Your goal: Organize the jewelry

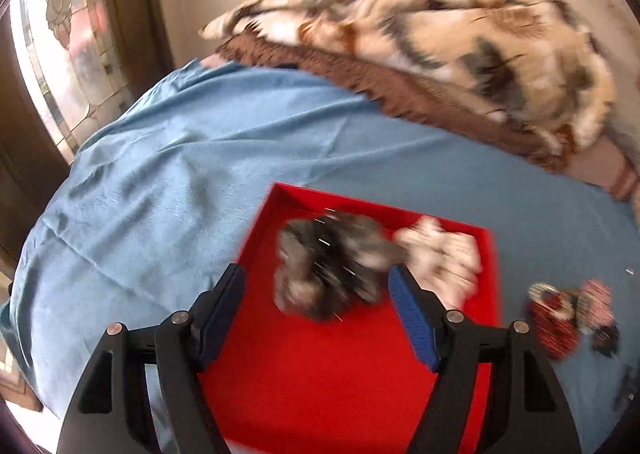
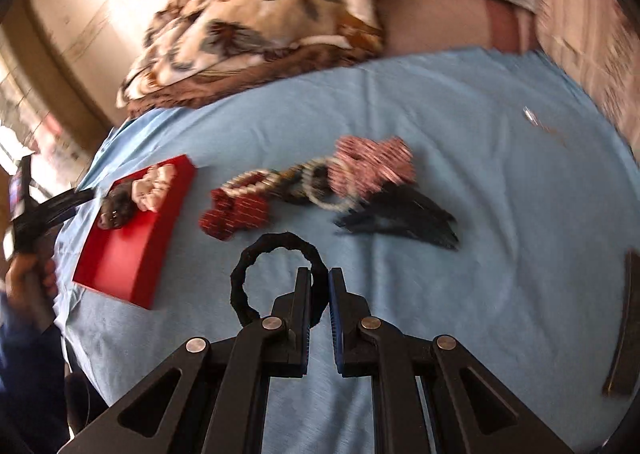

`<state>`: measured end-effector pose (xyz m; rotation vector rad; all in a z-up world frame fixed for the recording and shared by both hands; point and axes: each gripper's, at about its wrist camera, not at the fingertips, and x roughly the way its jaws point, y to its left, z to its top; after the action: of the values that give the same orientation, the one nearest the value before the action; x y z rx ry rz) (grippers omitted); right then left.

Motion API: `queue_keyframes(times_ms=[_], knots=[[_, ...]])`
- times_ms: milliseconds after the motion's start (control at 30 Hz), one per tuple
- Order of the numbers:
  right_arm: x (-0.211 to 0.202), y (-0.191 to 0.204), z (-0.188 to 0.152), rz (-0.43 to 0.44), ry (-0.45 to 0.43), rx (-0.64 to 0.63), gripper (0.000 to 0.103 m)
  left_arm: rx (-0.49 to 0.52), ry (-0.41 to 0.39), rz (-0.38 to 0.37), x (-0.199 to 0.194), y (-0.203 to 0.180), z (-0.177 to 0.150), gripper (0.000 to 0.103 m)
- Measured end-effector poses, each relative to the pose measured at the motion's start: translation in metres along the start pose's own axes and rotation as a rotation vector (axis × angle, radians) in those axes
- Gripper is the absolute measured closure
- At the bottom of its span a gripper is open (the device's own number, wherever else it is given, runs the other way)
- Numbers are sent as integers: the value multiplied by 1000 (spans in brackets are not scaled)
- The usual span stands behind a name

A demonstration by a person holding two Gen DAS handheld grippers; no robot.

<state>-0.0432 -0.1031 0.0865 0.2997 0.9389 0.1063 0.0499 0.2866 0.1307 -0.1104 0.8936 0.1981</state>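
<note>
A red tray (image 1: 340,366) lies on the blue sheet and holds a grey-black scrunchie (image 1: 328,262) and a white scrunchie (image 1: 440,254). My left gripper (image 1: 316,278) is open and empty just above the tray, with the grey-black scrunchie between its fingers. My right gripper (image 2: 320,278) is shut on a black ring-shaped hair tie (image 2: 248,258) and holds it above the sheet. A pile of accessories lies beyond it: a dark red scrunchie (image 2: 236,210), pearl bracelets (image 2: 320,190), a pink scrunchie (image 2: 372,162) and black clips (image 2: 404,218). The tray (image 2: 128,254) also shows at the left.
A patterned beige and brown blanket (image 1: 420,34) is heaped at the far side of the bed. A window (image 1: 52,54) is at the left. A dark curved object (image 2: 628,326) lies at the right edge of the sheet. A small shiny item (image 2: 532,116) lies far right.
</note>
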Motion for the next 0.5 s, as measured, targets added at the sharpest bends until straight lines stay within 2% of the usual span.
queue_keyframes(times_ms=[100,167,267,400,500], knots=[[-1,-19,-13,-19,-3,35,93,26,0,-75,-32,-26,-24,25],[-1,-31,-22,-29,1,60,93,58,39,-140,-41,-51,-42,25],[-3,-44,-30,-68,-1,67,93,102,95,-216,-39,-87,-62,25],[-3,-58,-40,-117,-13,58,92,154,147,-279,-29,-140,-75,25],[1,-71,-46,-113,-11,85,92,171,177,-317,-14,-168,-78,25]])
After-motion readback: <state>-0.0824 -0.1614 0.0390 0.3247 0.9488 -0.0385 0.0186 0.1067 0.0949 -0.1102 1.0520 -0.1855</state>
